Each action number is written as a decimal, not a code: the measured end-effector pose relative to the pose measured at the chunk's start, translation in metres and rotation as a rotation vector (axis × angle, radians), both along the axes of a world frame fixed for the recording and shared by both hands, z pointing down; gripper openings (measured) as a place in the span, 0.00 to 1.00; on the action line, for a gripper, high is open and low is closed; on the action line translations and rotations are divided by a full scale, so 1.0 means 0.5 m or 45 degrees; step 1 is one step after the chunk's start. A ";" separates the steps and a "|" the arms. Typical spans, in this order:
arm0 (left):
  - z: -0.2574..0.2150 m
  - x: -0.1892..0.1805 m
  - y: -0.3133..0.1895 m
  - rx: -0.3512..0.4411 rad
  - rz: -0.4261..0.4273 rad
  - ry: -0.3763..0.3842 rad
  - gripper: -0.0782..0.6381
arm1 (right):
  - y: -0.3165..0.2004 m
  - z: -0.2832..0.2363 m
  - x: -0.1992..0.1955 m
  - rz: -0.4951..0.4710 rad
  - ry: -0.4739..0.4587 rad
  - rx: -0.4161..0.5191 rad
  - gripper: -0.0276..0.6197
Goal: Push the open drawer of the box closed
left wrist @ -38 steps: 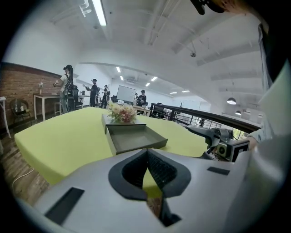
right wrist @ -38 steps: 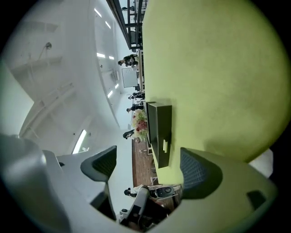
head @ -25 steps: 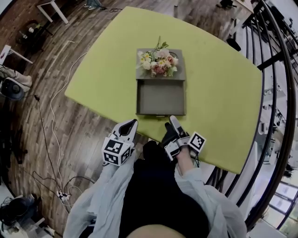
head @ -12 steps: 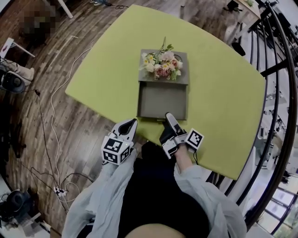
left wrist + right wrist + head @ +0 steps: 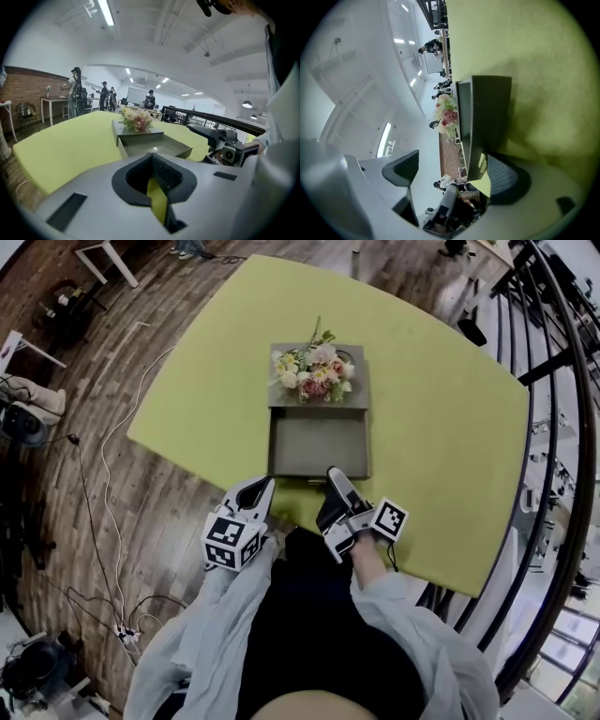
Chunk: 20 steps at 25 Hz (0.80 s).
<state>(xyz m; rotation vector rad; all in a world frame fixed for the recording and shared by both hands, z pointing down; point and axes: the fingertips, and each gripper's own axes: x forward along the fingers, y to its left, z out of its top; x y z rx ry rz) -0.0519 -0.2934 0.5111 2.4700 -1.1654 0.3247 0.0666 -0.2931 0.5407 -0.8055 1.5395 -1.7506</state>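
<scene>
The box (image 5: 359, 399) sits mid-table (image 5: 441, 427), with flowers (image 5: 314, 371) on its lid. Its drawer (image 5: 319, 442) is pulled out toward 6 o'clock, about as far out as the box is deep. The drawer front (image 5: 319, 475) lies close to the table's near edge, with only a narrow green strip between them.

The right gripper (image 5: 333, 491) is at 6 o'clock of the drawer, rolled on its side and pointing toward 12. Its jaws stand wide apart and have just been opening. In the right gripper view, the front's edge (image 5: 487, 122) stands between them, just beside one pad (image 5: 506, 178), and is not clamped.

The left gripper (image 5: 261, 491) hangs at 8 o'clock of the drawer, off its corner and over the table's near edge. Its tips are together with nothing between them.

The drawer's side walls run straight from 6 to 12 into the box. Green table lies open around the box, widest toward 3 o'clock and narrower toward 9. Past the table's 3 o'clock edge runs a dark railing (image 5: 562, 427). At 9 o'clock is wood floor (image 5: 84, 474) with a cable (image 5: 94, 512) on it.
</scene>
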 end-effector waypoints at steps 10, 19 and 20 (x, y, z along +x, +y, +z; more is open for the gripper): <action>-0.022 -0.001 0.011 0.020 -0.003 -0.018 0.13 | -0.007 -0.026 0.001 0.017 -0.004 0.026 0.76; -0.024 -0.007 0.006 0.028 -0.011 -0.027 0.13 | -0.033 -0.017 0.018 0.040 0.021 0.027 0.76; -0.025 -0.008 0.006 0.027 -0.014 -0.027 0.13 | -0.035 -0.015 0.020 0.044 0.023 0.025 0.76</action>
